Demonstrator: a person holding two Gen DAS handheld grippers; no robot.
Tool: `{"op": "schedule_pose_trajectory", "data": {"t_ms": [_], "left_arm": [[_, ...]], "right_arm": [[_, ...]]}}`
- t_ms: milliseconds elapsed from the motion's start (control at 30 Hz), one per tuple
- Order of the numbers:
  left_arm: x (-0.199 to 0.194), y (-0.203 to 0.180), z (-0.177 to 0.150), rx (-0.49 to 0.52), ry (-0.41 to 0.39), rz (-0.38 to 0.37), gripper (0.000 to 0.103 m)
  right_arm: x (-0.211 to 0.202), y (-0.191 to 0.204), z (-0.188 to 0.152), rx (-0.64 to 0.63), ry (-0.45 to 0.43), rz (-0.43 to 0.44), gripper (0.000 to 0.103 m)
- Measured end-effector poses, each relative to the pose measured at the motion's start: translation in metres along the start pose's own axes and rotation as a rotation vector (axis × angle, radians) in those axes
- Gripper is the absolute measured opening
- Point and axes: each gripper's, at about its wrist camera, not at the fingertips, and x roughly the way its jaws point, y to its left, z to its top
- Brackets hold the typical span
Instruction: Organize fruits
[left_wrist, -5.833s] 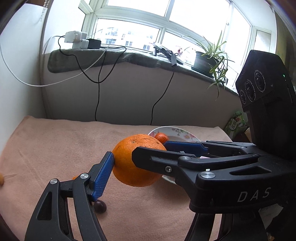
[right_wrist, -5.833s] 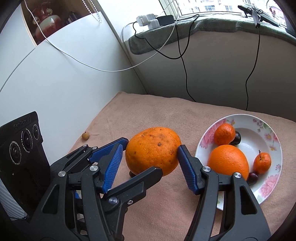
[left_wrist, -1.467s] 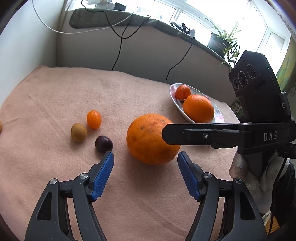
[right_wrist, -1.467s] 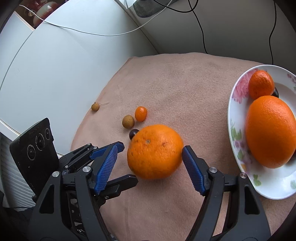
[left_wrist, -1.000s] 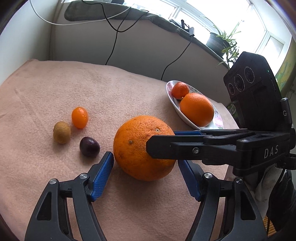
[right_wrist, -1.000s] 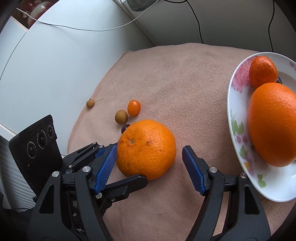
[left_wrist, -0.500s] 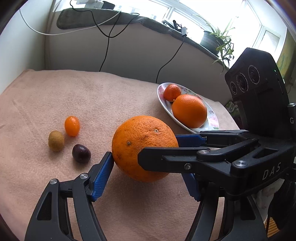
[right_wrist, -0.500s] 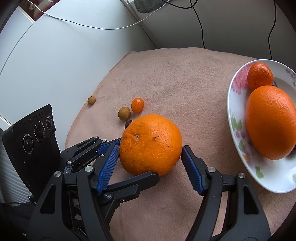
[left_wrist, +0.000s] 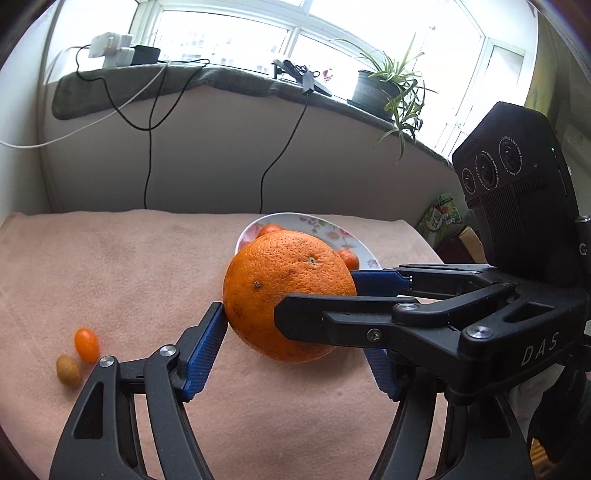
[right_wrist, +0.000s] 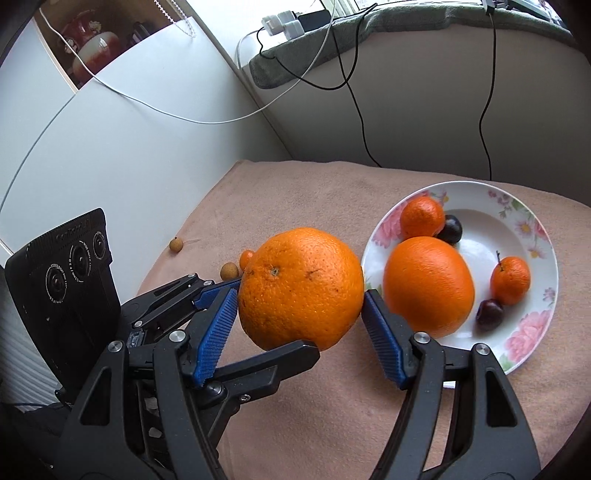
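A big orange (left_wrist: 290, 295) is sitting in the centre of both frames, clear of the pink cloth (left_wrist: 129, 266) covering the bench, with 2 grippers gripping it at once. The left gripper (left_wrist: 291, 350) is pressing its blue pads against the fruit's lower left and lower right in the left wrist frame; its jaws are standing fairly wide, closed on the orange. The right gripper (right_wrist: 299, 321) is reaching in from the right side of that frame, and in its own frame its jaws are pinching the orange at left and right, also spread wide around it.

The flowered plate (right_wrist: 532, 221) is lying at the right of the right wrist frame, just beyond the held fruit. It is carrying a 2nd large orange (right_wrist: 428, 284), 2 small mandarins (right_wrist: 423, 216) and 2 dark plums (right_wrist: 489, 314).

At the lower left of the left wrist frame, a kumquat (left_wrist: 86, 344) and a brown longan (left_wrist: 67, 370) are resting on the cloth, touching or nearly so. Another small brown fruit (right_wrist: 176, 244) is lying apart near the cloth's edge, left of centre in the right wrist frame.

A potted plant (left_wrist: 388, 88) is standing on the windowsill at the upper right of the left wrist frame.
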Motion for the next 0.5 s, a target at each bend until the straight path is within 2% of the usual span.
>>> {"op": "schedule_pose_trajectory", "data": {"t_ms": [267, 500], "left_arm": [[0.032, -0.022, 0.029, 0.045, 0.002, -0.032, 0.071], [0.056, -0.032, 0.044, 0.06, 0.022, -0.034, 0.071]], "right_arm": [[-0.03, -0.038, 0.013, 0.05, -0.053, -0.032, 0.073], [-0.035, -0.067, 0.019, 0.101, -0.073, -0.03, 0.073]]}}
